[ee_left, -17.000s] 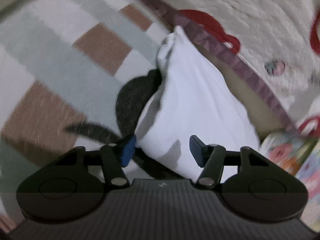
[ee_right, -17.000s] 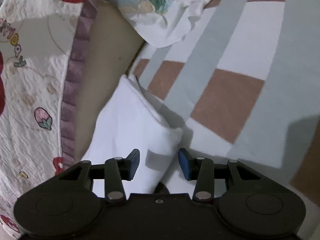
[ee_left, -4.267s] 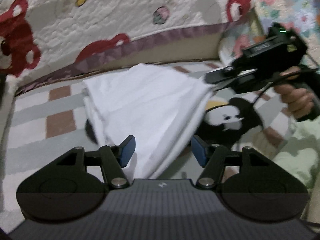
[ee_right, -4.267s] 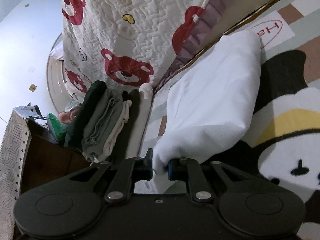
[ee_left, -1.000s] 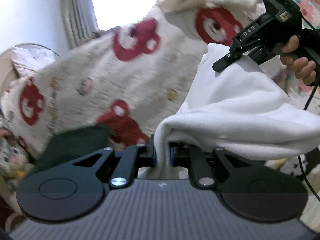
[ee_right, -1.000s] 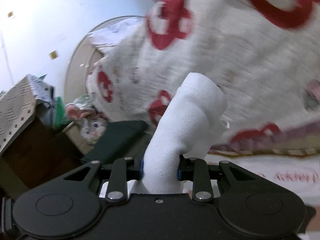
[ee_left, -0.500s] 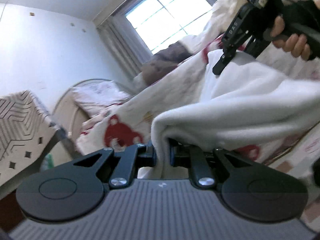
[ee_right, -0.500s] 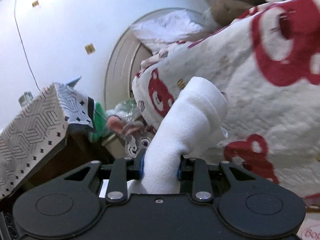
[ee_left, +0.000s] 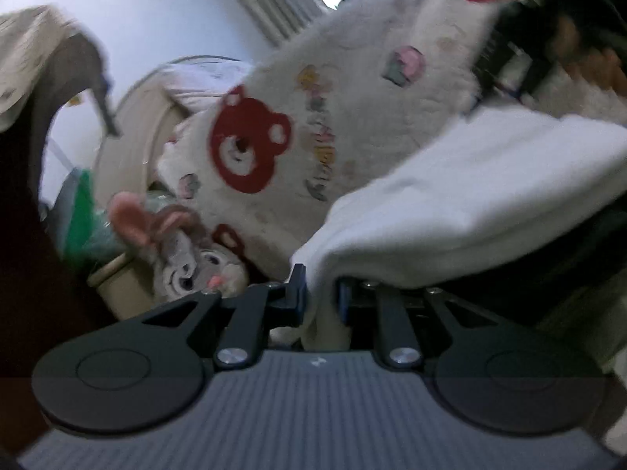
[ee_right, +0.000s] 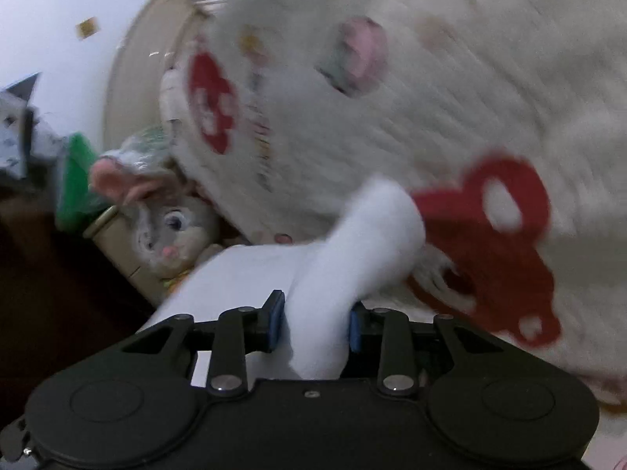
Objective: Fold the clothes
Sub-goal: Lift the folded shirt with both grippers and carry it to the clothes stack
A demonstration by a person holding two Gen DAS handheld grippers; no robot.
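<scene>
A folded white garment hangs in the air between both grippers. My left gripper is shut on one thick end of it. The cloth runs up to the right, where the other gripper and a hand show blurred. In the right wrist view my right gripper is shut on the other bunched end, which curls up over the fingers. A flat white part lies just beyond the left finger.
A white quilt with red bear prints fills the background, also in the right wrist view. A grey plush rabbit sits in a box at the left. Dark furniture stands at the far left.
Both grippers have swung down and left with the garment, from the window and wall toward the plush rabbit and quilt. Both frames are now motion-blurred. Both grips hold.
</scene>
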